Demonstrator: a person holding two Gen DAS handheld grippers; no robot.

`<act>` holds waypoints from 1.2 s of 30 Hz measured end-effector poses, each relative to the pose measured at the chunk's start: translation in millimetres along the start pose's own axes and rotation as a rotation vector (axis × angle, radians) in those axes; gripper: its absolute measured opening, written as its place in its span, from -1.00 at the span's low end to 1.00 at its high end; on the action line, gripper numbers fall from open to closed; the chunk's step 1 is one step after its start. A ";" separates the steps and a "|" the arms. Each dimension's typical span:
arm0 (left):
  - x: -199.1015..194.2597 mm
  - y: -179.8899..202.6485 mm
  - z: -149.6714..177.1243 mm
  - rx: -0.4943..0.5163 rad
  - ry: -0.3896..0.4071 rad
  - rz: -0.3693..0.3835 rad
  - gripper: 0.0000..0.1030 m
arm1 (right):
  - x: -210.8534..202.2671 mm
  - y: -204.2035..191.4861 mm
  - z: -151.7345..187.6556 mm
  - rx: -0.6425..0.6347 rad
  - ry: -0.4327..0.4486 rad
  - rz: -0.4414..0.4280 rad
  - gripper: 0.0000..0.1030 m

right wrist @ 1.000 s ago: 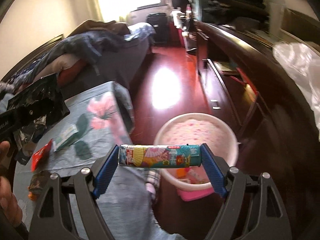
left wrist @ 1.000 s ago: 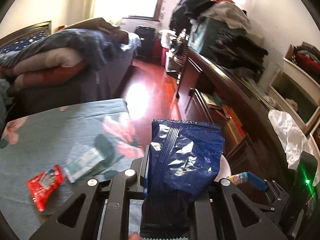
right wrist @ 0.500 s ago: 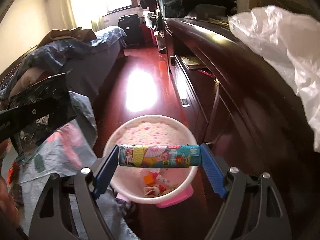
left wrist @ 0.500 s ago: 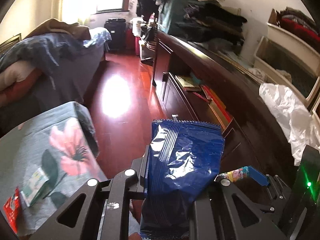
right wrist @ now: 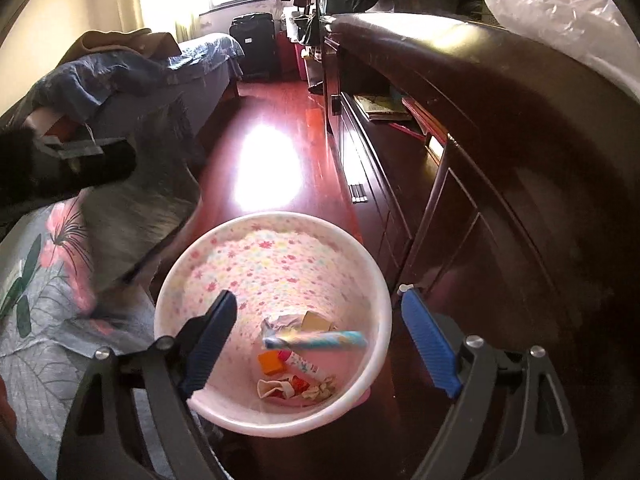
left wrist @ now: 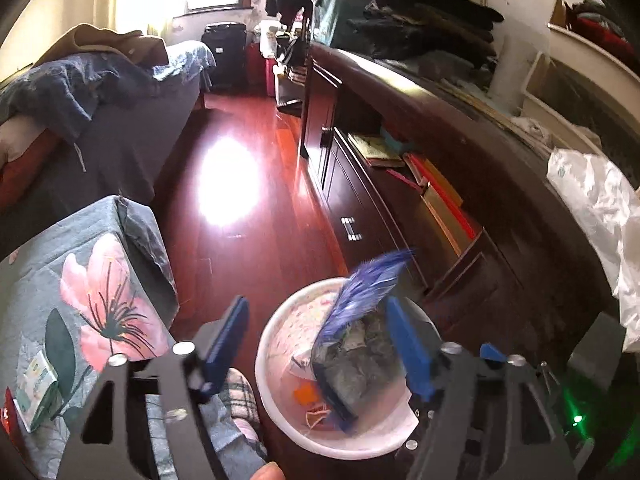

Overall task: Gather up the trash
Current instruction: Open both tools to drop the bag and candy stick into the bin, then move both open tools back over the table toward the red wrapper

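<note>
Jaws opening, empty: blue bag (left wrist: 362,332) falls end-up, tube (right wrist: 316,339) crosswise, into bin (right wrist: 372,276).

my floor (right wrist: 280,120) is glossy red wood; the bin (right wrist: 372,264) is smooth flowered plastic; the blue wrapper (left wrist: 360,292) is shiny foil; the desk (left wrist: 48,280) wears matt floral cloth.

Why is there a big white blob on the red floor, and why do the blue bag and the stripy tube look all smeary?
Left wrist view: window light glares off the shiny floor; the blue bag is streaked by motion blur over the bin. Right wrist view: the same floor glare; the tube smears too, and the fisheye lens bends the cabinet.
</note>
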State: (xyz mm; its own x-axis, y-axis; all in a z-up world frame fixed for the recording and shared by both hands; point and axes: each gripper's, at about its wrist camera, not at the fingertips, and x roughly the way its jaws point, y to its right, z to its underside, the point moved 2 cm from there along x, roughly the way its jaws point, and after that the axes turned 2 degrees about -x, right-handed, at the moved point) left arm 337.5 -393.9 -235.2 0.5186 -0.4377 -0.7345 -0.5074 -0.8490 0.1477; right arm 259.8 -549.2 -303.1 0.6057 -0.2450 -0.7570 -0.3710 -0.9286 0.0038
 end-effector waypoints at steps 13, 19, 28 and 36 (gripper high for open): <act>-31.7 -16.0 -6.1 -0.020 0.051 -0.032 0.59 | -22.8 -12.1 2.7 -0.010 -0.002 -0.011 0.77; -59.8 -33.2 0.0 -0.022 0.081 -0.109 0.65 | -44.3 -31.6 3.3 -0.032 0.003 -0.048 0.79; -106.5 -106.2 32.0 -0.107 0.076 -0.288 0.82 | -83.6 -95.1 4.4 -0.131 0.025 -0.157 0.86; -135.1 -192.3 77.0 -0.173 -0.008 -0.434 0.93 | -109.2 -166.0 11.2 -0.246 0.036 -0.261 0.86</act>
State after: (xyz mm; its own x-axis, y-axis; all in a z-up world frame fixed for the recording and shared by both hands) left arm 312.0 -148.7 -215.4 0.6515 -0.0298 -0.7581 -0.1225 -0.9902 -0.0664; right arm 247.3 -365.2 -228.4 0.6836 0.0038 -0.7298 -0.0226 -0.9994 -0.0264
